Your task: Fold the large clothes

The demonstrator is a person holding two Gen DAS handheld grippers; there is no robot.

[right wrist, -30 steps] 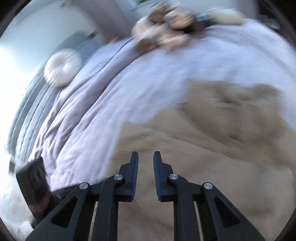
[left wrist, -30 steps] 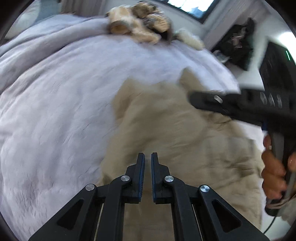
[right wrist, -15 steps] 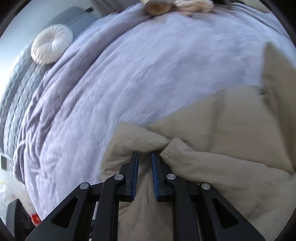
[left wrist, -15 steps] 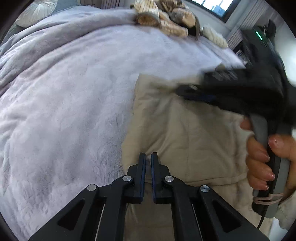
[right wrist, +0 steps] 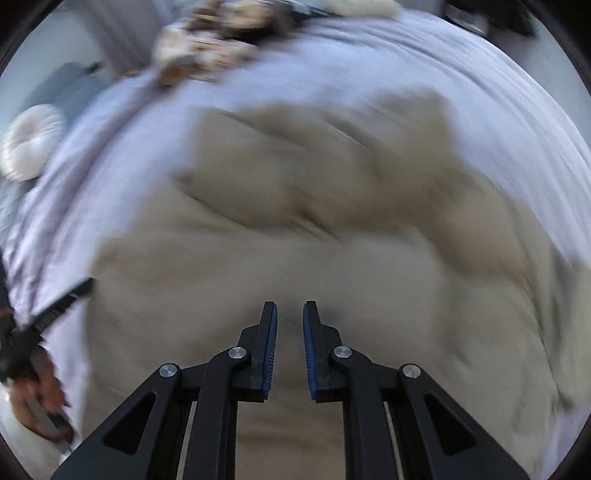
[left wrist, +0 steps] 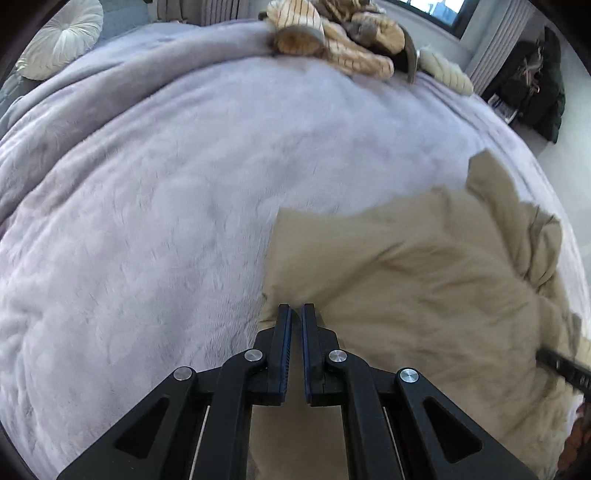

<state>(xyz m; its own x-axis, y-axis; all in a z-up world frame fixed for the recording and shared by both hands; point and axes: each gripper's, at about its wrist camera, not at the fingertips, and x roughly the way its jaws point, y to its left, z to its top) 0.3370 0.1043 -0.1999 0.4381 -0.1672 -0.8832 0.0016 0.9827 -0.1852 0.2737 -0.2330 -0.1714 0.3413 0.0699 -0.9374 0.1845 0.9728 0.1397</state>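
A large beige garment (left wrist: 424, 280) lies rumpled on the lilac bedspread (left wrist: 166, 192). My left gripper (left wrist: 296, 309) is shut on the garment's left edge, with a fold of cloth bunched at its fingertips. In the blurred right wrist view the garment (right wrist: 332, 229) fills the middle. My right gripper (right wrist: 290, 308) is open and empty just above the cloth. The tip of the right gripper shows at the right edge of the left wrist view (left wrist: 561, 365). The left gripper and the hand holding it show at the left of the right wrist view (right wrist: 55, 306).
A heap of striped tan clothes (left wrist: 332, 33) lies at the far side of the bed. A round white cushion (left wrist: 59, 40) sits at the far left. Dark clothes (left wrist: 535, 81) hang at the far right beyond the bed's edge.
My right gripper has let go of the fold it pinched, opened, and swung back towards the right. My left gripper stays shut on the garment's left edge and the cloth has spread wider.
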